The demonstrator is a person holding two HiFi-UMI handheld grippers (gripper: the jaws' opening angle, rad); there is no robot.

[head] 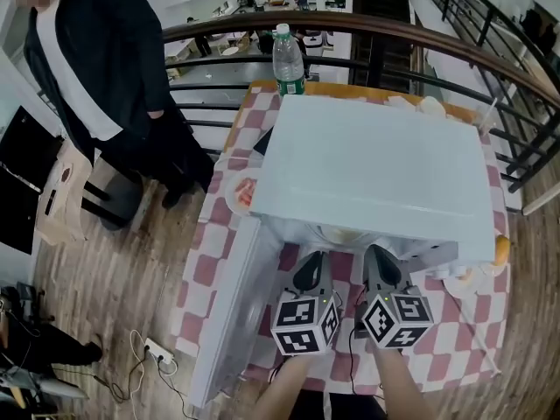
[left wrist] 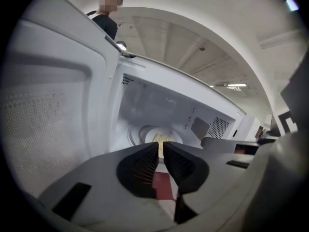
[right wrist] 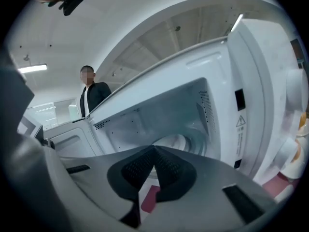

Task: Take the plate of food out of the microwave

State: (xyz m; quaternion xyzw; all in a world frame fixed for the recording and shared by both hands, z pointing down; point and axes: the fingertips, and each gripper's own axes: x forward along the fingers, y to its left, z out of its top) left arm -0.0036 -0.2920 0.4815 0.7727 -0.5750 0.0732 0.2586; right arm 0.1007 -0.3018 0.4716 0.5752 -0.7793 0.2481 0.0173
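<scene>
"When the two grippers stood at the open microwave point(head: 376, 164), what were their jaws doing?"

"The left gripper point(left wrist: 161, 146) had its jaws shut, with nothing in them. The right gripper point(right wrist: 154, 150) was shut and empty too."

"Where was the plate of food point(left wrist: 155, 135)?"

"Further in, on the microwave floor. The left jaws pointed right at it. It sat past both sets of tips, and nothing touched it."

"Which gripper was closer?"

"I could not tell. From above, the plate looked to lie between them. I think the jaws had to open before they could take its edge."
</scene>
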